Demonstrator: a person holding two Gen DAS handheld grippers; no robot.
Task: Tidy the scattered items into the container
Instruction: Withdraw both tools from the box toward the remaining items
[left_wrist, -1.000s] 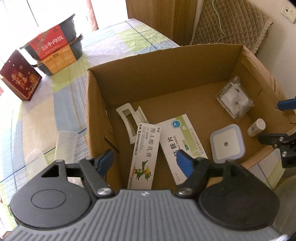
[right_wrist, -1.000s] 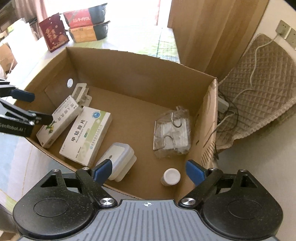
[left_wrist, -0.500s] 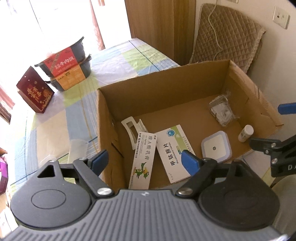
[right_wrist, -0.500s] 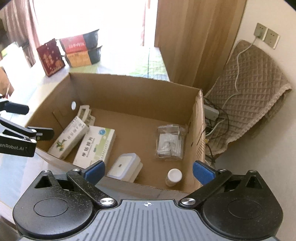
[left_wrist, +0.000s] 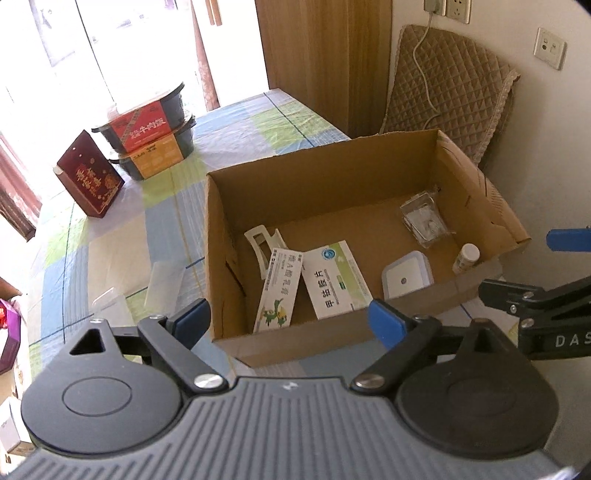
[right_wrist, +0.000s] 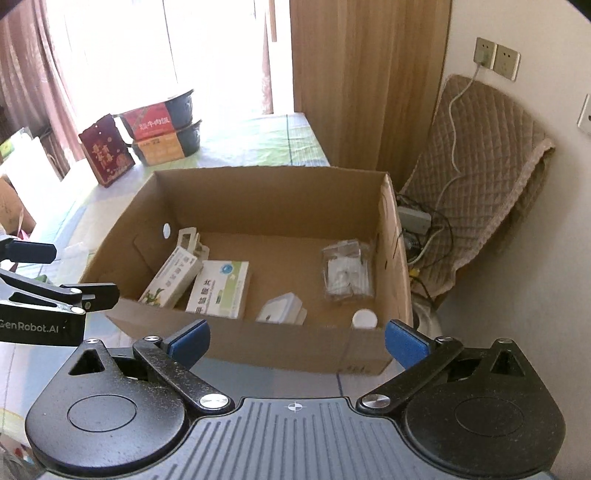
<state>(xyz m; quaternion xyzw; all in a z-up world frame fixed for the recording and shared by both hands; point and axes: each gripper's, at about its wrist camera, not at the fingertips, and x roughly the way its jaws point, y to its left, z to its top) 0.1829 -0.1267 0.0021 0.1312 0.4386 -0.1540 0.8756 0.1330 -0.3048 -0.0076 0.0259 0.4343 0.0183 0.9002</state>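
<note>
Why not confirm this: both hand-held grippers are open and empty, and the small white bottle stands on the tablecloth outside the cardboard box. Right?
One detail is wrong. The small white bottle stands inside the cardboard box, in its near right corner, as the left wrist view shows. The left hand-held gripper and the right hand-held gripper are indeed open and empty.

Left wrist view from above the cardboard box (left_wrist: 369, 173) near-left corner, tilted down and forward, right wrist view lower from the near-right side, facing forward, both close, both sharing the box interior, bench (left_wrist: 122, 236) behind, quilted chair (right_wrist: 491, 155), each showing the other claw at its edge
</note>
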